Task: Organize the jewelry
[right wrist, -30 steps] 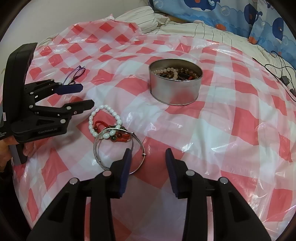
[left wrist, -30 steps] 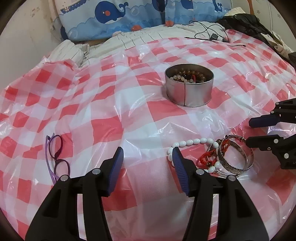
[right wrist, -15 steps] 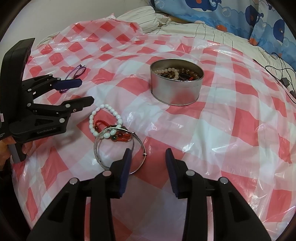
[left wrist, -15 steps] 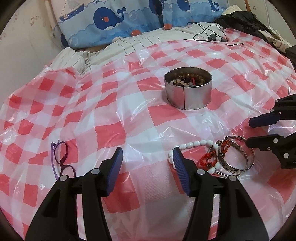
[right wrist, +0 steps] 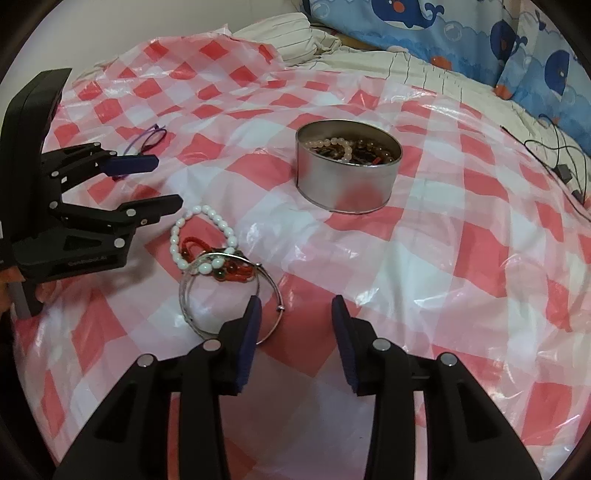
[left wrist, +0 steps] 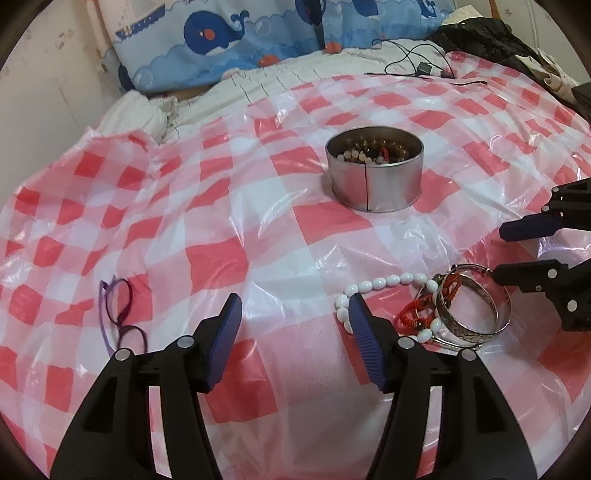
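A round metal tin (left wrist: 375, 177) holding bead bracelets stands on the red-and-white checked plastic sheet (left wrist: 221, 206); it also shows in the right wrist view (right wrist: 349, 173). A pile of jewelry lies in front of it: a white bead bracelet (left wrist: 384, 282) (right wrist: 207, 236), a red cord bracelet (left wrist: 417, 314) (right wrist: 221, 267) and a silver bangle (left wrist: 476, 314) (right wrist: 225, 295). My left gripper (left wrist: 295, 306) (right wrist: 162, 184) is open and empty, just left of the pile. My right gripper (right wrist: 295, 310) (left wrist: 498, 254) is open and empty, at the bangle's near edge.
Purple glasses (left wrist: 118, 314) (right wrist: 147, 136) lie on the sheet to the left. Whale-print pillows (left wrist: 258, 33) and striped bedding (left wrist: 295, 77) are behind. A black cable (left wrist: 421, 66) and dark clothing (left wrist: 491, 37) lie at the back right.
The left gripper has drawn back and risen slightly, so the tin and glasses sit lower in its view. The right gripper has barely moved. The jewelry has not moved.
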The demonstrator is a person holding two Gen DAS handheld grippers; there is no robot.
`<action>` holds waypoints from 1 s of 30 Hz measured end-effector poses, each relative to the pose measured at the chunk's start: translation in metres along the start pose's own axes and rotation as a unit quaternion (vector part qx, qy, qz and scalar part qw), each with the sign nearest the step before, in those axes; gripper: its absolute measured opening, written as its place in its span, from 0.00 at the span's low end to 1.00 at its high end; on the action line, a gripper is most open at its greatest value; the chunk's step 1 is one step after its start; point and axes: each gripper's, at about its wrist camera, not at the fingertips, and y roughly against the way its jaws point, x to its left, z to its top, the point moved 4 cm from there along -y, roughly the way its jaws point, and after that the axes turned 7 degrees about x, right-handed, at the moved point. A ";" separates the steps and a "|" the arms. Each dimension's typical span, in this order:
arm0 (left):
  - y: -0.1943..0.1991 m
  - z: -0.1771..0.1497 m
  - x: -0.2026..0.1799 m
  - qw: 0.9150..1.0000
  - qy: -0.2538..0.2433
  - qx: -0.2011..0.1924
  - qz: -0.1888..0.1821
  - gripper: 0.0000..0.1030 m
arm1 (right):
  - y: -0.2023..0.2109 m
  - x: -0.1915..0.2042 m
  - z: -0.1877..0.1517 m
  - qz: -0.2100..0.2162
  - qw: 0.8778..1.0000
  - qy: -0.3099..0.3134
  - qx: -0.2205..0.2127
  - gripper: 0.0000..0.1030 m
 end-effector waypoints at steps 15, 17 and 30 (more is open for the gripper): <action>-0.009 -0.001 0.020 0.995 0.074 0.007 -0.063 0.59 | 0.002 -0.005 0.007 -0.027 0.999 0.021 -0.009 0.46; -0.011 0.002 0.012 0.996 0.064 0.009 -0.065 0.59 | -0.009 0.004 0.006 -0.059 0.997 0.048 0.007 0.46; -0.024 0.003 -0.012 0.998 0.017 0.020 -0.059 0.59 | -0.009 -0.036 0.003 -0.084 0.996 -0.012 0.017 0.46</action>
